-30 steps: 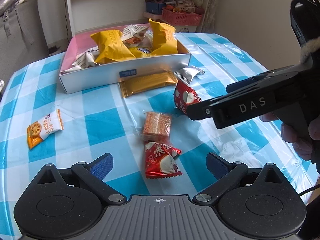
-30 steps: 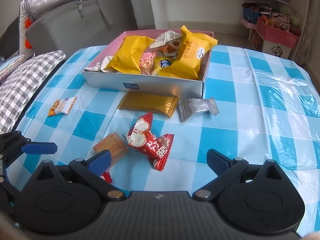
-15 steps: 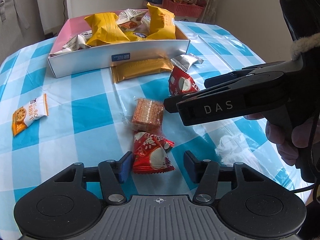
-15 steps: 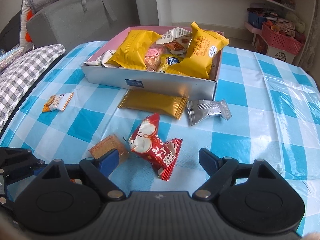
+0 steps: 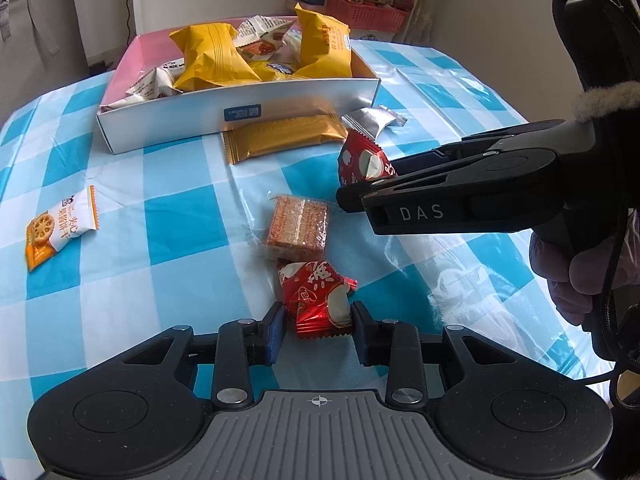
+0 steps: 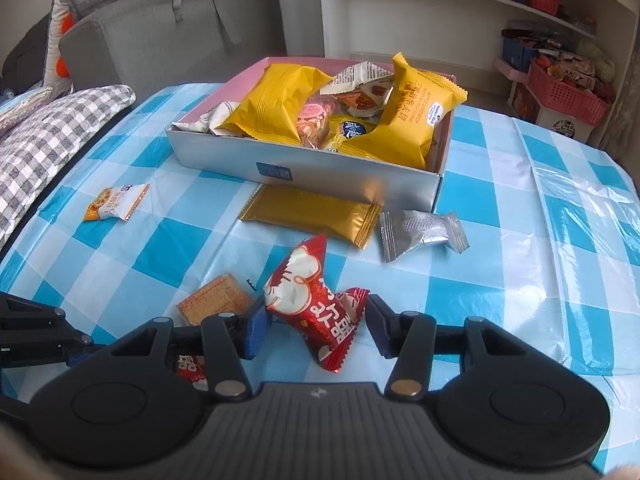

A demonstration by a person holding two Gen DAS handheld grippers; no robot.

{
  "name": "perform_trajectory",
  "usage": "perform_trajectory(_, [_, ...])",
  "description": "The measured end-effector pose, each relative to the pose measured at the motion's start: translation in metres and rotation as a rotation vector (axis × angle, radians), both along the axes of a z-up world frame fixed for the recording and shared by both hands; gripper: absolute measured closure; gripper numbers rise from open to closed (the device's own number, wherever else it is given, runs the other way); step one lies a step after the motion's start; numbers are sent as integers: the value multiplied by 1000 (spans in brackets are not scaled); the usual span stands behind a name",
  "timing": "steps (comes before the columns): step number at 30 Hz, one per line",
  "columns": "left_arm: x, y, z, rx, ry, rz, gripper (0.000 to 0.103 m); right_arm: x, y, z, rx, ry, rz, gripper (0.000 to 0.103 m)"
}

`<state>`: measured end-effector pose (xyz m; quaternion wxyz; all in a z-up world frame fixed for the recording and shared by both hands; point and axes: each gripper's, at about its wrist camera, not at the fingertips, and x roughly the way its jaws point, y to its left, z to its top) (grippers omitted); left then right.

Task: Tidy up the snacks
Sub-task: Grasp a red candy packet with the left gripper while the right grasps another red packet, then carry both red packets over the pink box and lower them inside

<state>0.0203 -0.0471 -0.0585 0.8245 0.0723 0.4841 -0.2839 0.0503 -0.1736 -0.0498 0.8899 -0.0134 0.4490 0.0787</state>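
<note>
Left gripper [image 5: 318, 322]: its jaws have just been closing and now stand narrow, both blue pads against the sides of a small red candy packet [image 5: 316, 300]; the packet's near end sits between them, resting on the cloth.
Right gripper [image 6: 316, 320]: its jaws have just been closing too, and are narrowed around a second red packet [image 6: 310, 300]; the left pad touches it, the right pad is at its crinkled edge, and whether that pad presses cannot be told. The packet stands tilted, one end pointing up and away.
Hand [image 5: 576, 276]: at the right edge of the left view, wrapped around the right tool's handle.
Cracker square [image 5: 298, 228]: in clear wrap, just beyond the left gripper's packet, to the left of the right gripper's one.
Gold packet [image 6: 310, 214]: flat on the cloth, against the near wall of the box.
Silver packet [image 6: 420, 232]: just right of the gold one, near the box's right corner.
Orange-and-white biscuit pack [image 5: 60, 226]: alone, well to the left.
Box [image 6: 320, 168]: silver outside, pink inside, at the far side, holding yellow bags and other wrapped snacks.
Table [image 6: 520, 280]: covered in blue-and-white check under clear plastic.
</note>
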Motion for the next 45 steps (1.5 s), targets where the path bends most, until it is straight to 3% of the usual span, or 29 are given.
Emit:
perform_trajectory(2, [0, 0, 1, -2, 1, -8, 72, 0, 2, -1, -27, 1, 6, 67])
perform_trajectory(7, [-2, -1, 4, -6, -8, -25, 73, -1, 1, 2, -33, -13, 6, 71])
perform_trajectory(14, [-5, 0, 10, -16, -5, -37, 77, 0, -4, 8, -12, -25, -16, 73])
perform_trajectory(15, [-5, -1, 11, -18, -4, -39, 81, -1, -5, 9, -10, -28, -17, 73])
perform_trajectory(26, [-8, -1, 22, -47, -23, -49, 82, -3, -10, 24, 25, -68, -36, 73])
perform_trajectory(45, [8, 25, 59, -162, -92, 65, 82, -6, -35, 57, 136, -159, -117, 73])
